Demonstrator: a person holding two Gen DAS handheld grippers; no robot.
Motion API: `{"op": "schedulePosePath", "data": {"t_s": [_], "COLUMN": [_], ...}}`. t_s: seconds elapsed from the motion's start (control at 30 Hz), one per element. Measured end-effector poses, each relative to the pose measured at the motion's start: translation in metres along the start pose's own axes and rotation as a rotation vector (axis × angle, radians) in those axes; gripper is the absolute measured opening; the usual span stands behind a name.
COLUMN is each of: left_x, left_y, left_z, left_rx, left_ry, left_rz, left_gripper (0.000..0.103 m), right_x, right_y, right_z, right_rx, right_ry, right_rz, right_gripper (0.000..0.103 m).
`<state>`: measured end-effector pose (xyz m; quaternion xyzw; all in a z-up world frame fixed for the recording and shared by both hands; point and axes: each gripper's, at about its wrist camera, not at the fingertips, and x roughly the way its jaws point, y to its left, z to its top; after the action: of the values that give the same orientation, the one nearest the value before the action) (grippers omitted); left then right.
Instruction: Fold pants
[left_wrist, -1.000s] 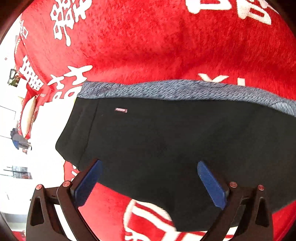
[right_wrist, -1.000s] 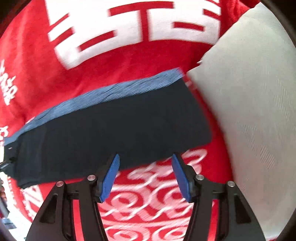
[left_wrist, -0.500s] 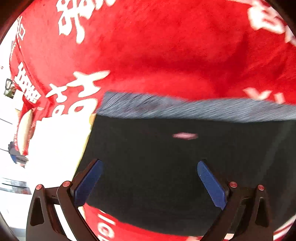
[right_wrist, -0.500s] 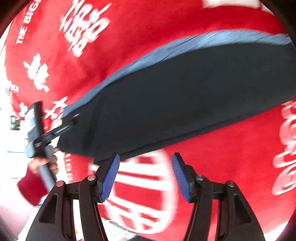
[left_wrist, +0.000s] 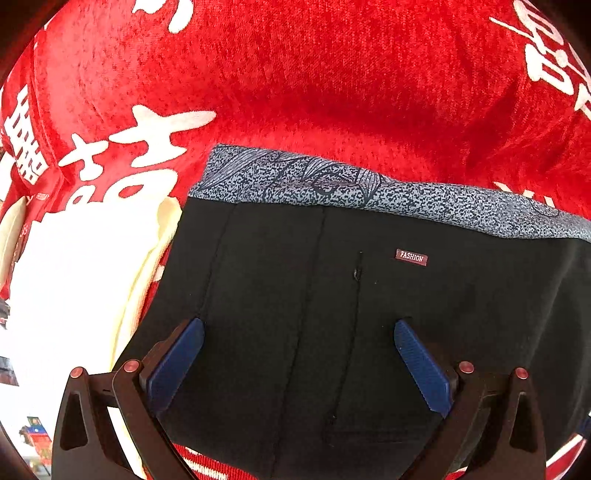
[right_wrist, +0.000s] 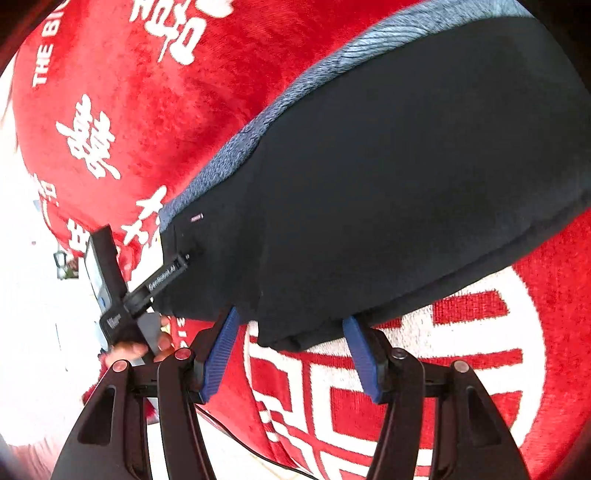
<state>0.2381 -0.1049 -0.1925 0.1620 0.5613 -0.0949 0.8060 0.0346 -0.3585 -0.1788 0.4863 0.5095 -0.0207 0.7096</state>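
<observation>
Read "FASHION" on a small maroon label (left_wrist: 411, 257) sewn to the black pants (left_wrist: 332, 314) just below the grey patterned waistband (left_wrist: 369, 188). Made out "THE BI", cut off at the frame edge, in white on the red blanket (right_wrist: 41, 64). Caught "GenRobot.AI" along the left gripper (right_wrist: 162, 277). Large white Chinese characters across the blanket went unread.
</observation>
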Motion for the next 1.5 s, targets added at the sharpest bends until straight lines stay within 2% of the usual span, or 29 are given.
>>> {"op": "schedulePosePath", "data": {"t_s": [0.03,0.07,0.1,0.17,0.27,0.37,0.43,0.53,0.57,0.63,0.77,0.9,0.97,1.07,1.17,1.23,1.27,1.33,1.4,1.5], "left_x": [-0.001,-0.001,-0.002,-0.003,-0.005,-0.003,-0.004,-0.009,-0.013,-0.024,-0.046,-0.040,-0.033,-0.013,0.010,0.021,0.024,0.022,0.009,-0.005], "left_y": [-0.001,-0.001,-0.001,0.000,0.003,0.006,0.006,0.002,-0.001,-0.011,-0.059,-0.128,-0.150,-0.166,-0.155,-0.136,-0.121,-0.096,-0.066,-0.036], "left_z": [-0.001,0.000,0.001,0.002,-0.002,-0.006,-0.005,-0.004,-0.002,0.001,0.020,0.043,0.050,0.058,0.063,0.069,0.074,0.079,0.081,0.067], "left_rx": [0.002,0.007,0.017,0.048,0.077,0.078,0.079,0.071,0.066,0.063,0.108,0.134,0.128,0.088,0.037,0.010,-0.015,-0.063,-0.097,-0.091], "left_ry": [0.001,0.006,0.014,0.027,0.020,0.005,0.008,0.039,0.062,0.060,-0.013,-0.035,-0.037,-0.023,0.001,0.004,0.014,0.024,0.005,0.004], "left_rz": [-0.002,-0.004,-0.006,-0.001,-0.006,-0.027,-0.021,-0.002,0.008,-0.023,-0.109,-0.146,-0.140,-0.074,0.031,0.115,0.142,0.149,0.162,0.186], "left_gripper": [0.103,0.103,0.103,0.103,0.103,0.103,0.103,0.103,0.103,0.103,0.103,0.103,0.103,0.103,0.103,0.103,0.103,0.103,0.103,0.103], "right_x": [0.001,0.002,0.004,-0.002,-0.011,0.010,0.011,0.001,-0.004,-0.032,-0.070,-0.064,-0.055,-0.030,-0.002,-0.002,-0.004,-0.013,-0.028,-0.048], "right_y": [-0.003,-0.006,-0.007,-0.001,0.020,0.004,-0.001,0.000,0.000,0.002,0.008,0.010,0.011,0.013,0.010,0.005,0.003,-0.002,-0.010,-0.008], "right_z": [0.002,0.005,0.008,0.008,-0.003,-0.015,-0.016,-0.019,-0.020,-0.018,0.018,0.086,0.110,0.139,0.157,0.168,0.172,0.184,0.190,0.172], "right_rx": [0.034,0.068,0.094,0.088,-0.022,-0.009,0.001,-0.006,-0.011,-0.050,-0.128,-0.177,-0.192,-0.224,-0.263,-0.273,-0.270,-0.223,-0.150,-0.161], "right_ry": [-0.003,0.000,0.016,0.004,-0.017,0.021,0.007,0.062,0.078,0.054,-0.081,-0.162,-0.154,-0.134,-0.109,-0.158,-0.178,-0.220,-0.210,-0.174], "right_rz": [0.009,0.010,0.007,0.019,-0.022,-0.109,-0.087,-0.091,-0.095,-0.112,-0.207,-0.303,-0.308,-0.321,-0.362,-0.390,-0.401,-0.487,-0.434,-0.398], "right_gripper": [0.054,0.021,0.009,0.009,0.008,0.008,0.009,0.022,0.022,0.022,0.022,0.022,0.022,0.022,0.021,0.007,0.005,0.008,0.010,0.011]}}
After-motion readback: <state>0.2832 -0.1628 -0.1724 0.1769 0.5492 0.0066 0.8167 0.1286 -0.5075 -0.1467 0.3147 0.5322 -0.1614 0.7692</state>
